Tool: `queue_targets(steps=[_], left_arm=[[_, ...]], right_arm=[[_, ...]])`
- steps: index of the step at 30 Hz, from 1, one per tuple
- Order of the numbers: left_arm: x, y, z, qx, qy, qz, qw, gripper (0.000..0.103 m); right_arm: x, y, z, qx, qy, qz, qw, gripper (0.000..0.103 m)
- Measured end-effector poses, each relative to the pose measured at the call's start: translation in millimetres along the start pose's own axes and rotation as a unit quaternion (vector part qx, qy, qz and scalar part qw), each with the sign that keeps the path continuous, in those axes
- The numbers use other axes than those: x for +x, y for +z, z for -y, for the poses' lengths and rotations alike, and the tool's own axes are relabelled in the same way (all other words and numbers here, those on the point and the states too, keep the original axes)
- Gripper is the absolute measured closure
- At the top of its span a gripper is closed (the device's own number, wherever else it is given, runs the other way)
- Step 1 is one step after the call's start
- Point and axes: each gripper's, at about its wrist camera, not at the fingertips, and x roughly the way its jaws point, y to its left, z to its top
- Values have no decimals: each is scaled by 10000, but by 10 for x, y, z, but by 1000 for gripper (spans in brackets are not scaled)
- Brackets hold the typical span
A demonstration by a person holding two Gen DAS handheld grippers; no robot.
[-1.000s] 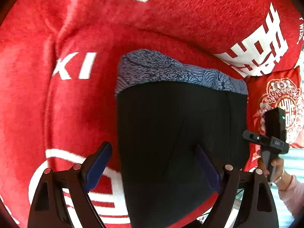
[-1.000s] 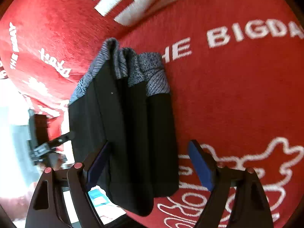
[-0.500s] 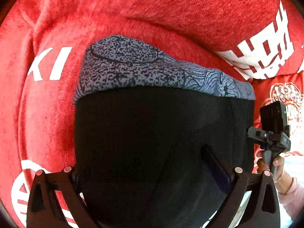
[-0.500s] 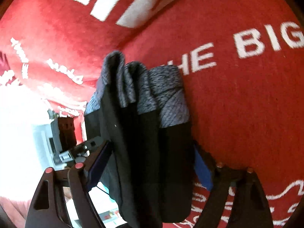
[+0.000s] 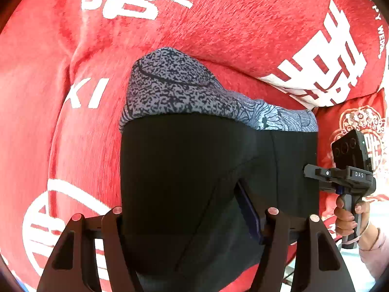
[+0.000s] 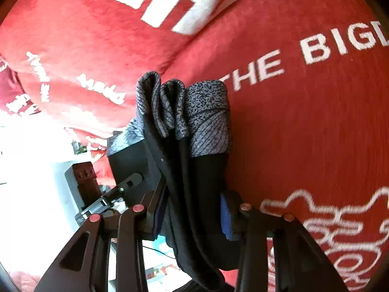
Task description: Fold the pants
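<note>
The folded black pants (image 5: 194, 170) with a grey patterned waistband (image 5: 175, 92) lie on a red plush cover. My left gripper (image 5: 184, 219) straddles their near left part with its jaws closing. Its right pad (image 5: 248, 209) digs into the fabric and creases it, while cloth hides the left pad. In the right wrist view the pants (image 6: 194, 170) appear edge-on as a stack of layers. My right gripper (image 6: 192, 214) is closing on that stack, with a pad against the cloth on either side.
The red cover (image 5: 218, 36) with white lettering rises into a backrest behind the pants. A red patterned cushion (image 5: 352, 121) lies to the right, beside the hand (image 5: 347, 214) on the other gripper's handle. A bright floor area (image 6: 29, 182) lies beyond the cover's left edge.
Both pairs of jaws have narrowed onto the pants, from wide apart to pressing the cloth. The left view closed in on the pants, then drew back. The right gripper moved in over the stack's edge.
</note>
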Motion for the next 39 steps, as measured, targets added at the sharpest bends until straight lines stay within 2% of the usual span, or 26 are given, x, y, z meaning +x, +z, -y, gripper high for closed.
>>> queue_targets(steps=[6, 12, 17, 21, 22, 24, 26, 29, 34, 37, 39], left_arm=[[-250, -303, 91, -33, -13, -45, 10000, 36], [-336, -564, 108, 110, -2, -235, 9997, 36], [-325, -794, -208, 19, -9, -370, 9993, 36], [-168, -909, -411, 4, 75, -402, 9992, 35], [-129, -928, -457, -32, 67, -392, 9992, 32], [-107, -944, -481, 20, 220, -216, 9995, 19], [-96, -939, -459, 137, 395, -152, 9990, 15], [-113, -938, -437, 213, 548, -150, 9982, 14], [-282, -988, -360, 424, 1126, 10, 9927, 14], [-371, -1059, -319, 515, 1436, 94, 9882, 14], [-432, -1119, -277, 540, 1543, 144, 9864, 13]], right_arm=[[-113, -333, -134, -83, 114, -191, 9997, 62], [-84, -737, -145, 25, 129, -72, 9999, 62], [170, -965, -108, 209, 37, -52, 9998, 62], [335, -1053, -23, 212, -217, -76, 9995, 60], [342, -1070, 17, 186, -326, -34, 9993, 59], [375, -1055, 28, 258, -404, 84, 9988, 54], [380, -1052, 60, 375, -413, 154, 9983, 52], [342, -1100, 22, 297, -641, 227, 9972, 50], [210, -1249, -160, 169, -1262, 541, 9904, 45], [38, -1380, -215, 202, -1538, 838, 9843, 38], [-65, -1486, -256, 198, -1867, 965, 9775, 29]])
